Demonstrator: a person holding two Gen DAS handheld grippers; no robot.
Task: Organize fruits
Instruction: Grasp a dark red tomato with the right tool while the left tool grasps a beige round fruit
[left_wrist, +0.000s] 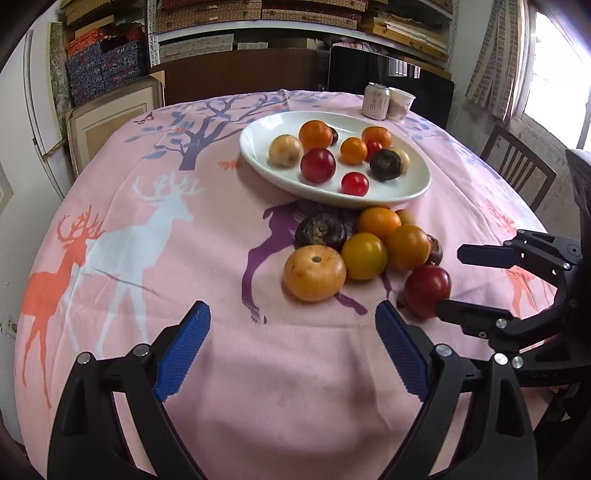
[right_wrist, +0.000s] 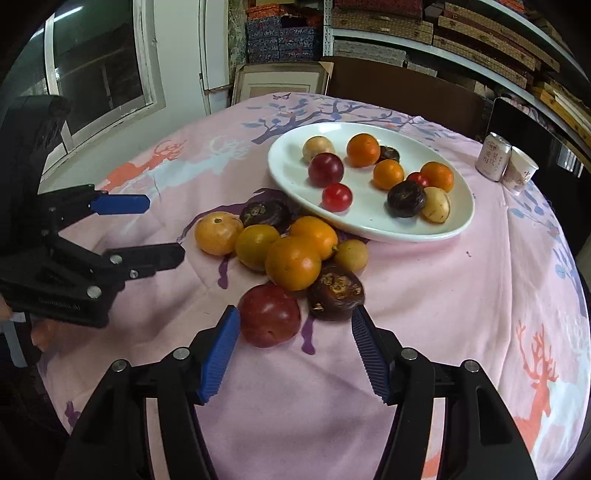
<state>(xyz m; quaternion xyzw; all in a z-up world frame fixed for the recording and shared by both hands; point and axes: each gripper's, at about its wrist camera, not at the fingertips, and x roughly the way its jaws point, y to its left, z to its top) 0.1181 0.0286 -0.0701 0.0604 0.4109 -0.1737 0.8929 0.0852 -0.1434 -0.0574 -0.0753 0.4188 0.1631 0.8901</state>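
- Roughly half the job looks done: the white oval plate (right_wrist: 458, 218) already holds about ten fruits, among them oranges, two red ones, a dark wrinkled one and pale tan ones.
- Still off the plate, a cluster of loose fruits (right_wrist: 291, 262) lies on the cloth just beside the plate's near rim; I count about eight pieces in it.
- Nearest piece of that cluster, on the side away from the plate, is a large red fruit (right_wrist: 269, 315); beside it sits a dark wrinkled fruit (right_wrist: 335, 293), and behind both are orange and yellow ones touching each other.
- Right gripper (right_wrist: 293, 334) is spread wide and holds nothing; the red fruit sits between its blue fingertips, closer to the left one, with no squeeze on it yet.
- Left gripper (left_wrist: 293, 317) is likewise wide apart and empty, hovering over bare cloth on the cluster's near side, further from the plate; a big yellow-orange fruit (left_wrist: 314, 273) lies just ahead of it.
- My guess is the red fruit goes next, then the rest one by one.
- Under everything is a pink tablecloth (left_wrist: 184, 258) printed with deer and trees, draped over a round table.
- Beyond the plate's far end stand a drink can (right_wrist: 492, 157) and a paper cup (right_wrist: 521, 173), touching.
- Around the table: shelves of stacked boxes, a wooden chair, a bright window.
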